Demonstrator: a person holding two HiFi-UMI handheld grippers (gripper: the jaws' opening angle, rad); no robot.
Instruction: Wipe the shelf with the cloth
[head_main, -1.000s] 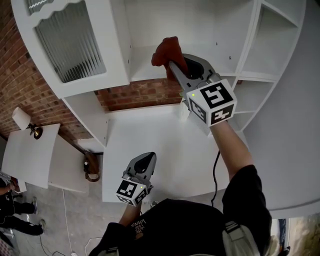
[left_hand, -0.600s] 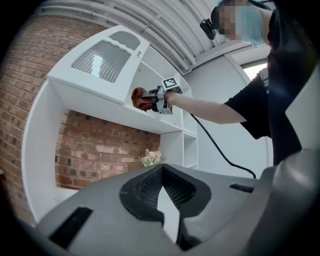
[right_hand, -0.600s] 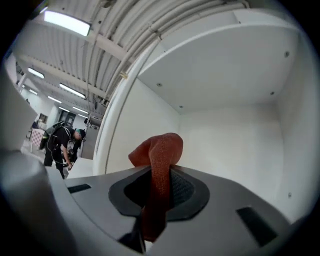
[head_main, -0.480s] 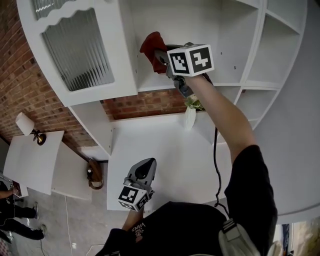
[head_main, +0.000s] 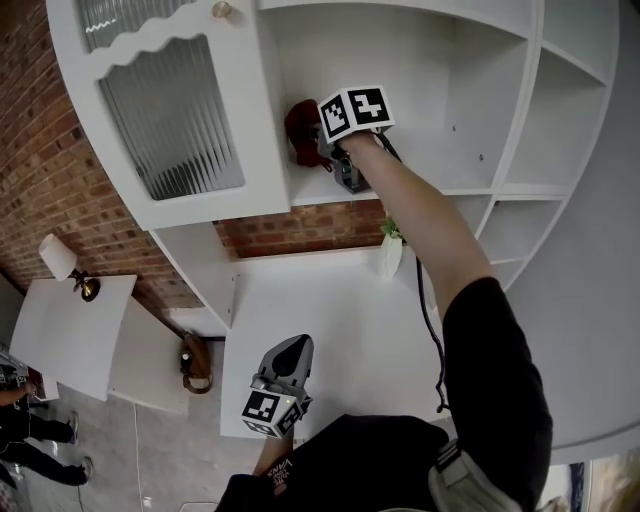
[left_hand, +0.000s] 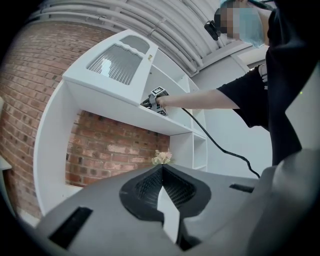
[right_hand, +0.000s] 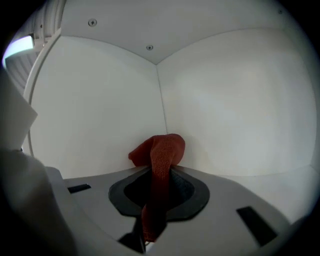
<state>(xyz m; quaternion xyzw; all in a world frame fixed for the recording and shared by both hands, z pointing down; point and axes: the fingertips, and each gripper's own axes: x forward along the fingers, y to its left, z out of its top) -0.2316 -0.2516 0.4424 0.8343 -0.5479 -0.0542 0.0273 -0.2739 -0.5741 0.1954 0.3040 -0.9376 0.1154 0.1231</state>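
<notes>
A red cloth is pinched in my right gripper, which is shut on it inside the white shelf compartment. In the right gripper view the cloth bunches up past the jaws, against the compartment's back corner; I cannot tell whether it touches the wall. My left gripper hangs low over the white counter, shut with nothing in it. The left gripper view looks past its closed gripper up at the shelf board and the right gripper.
A cabinet door with ribbed glass stands open left of the compartment. A small vase of flowers sits on the counter below the shelf, before a brick wall. A cable trails from the right arm. More open compartments lie to the right.
The right gripper carried the cloth left and deeper into the shelf compartment, toward its back corner beside the cabinet door. The left gripper stayed low and shut.
</notes>
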